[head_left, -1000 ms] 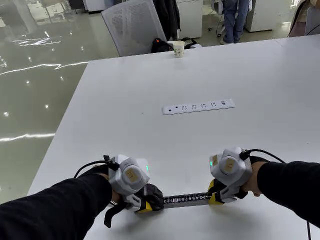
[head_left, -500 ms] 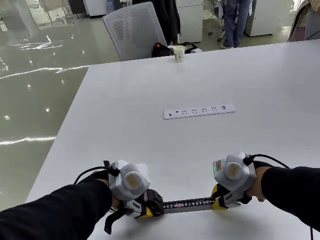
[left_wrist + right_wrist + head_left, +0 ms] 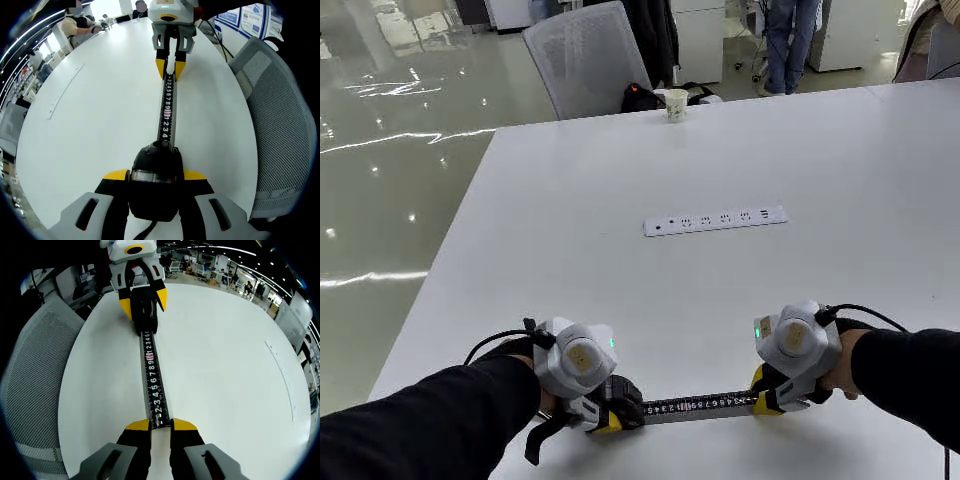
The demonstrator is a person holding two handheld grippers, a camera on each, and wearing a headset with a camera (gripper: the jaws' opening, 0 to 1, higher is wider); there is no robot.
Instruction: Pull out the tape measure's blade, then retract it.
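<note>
Clamping my left gripper (image 3: 155, 176) on the black tape measure case (image 3: 156, 192), I pinch its black, white-numbered blade (image 3: 152, 380) by the tip in my right gripper (image 3: 160, 426). The blade lies stretched flat along the white table (image 3: 620, 270).

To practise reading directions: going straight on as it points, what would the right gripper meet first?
Probably the tape measure's black case, held in the left gripper, following the blade that the right gripper grips.
</note>
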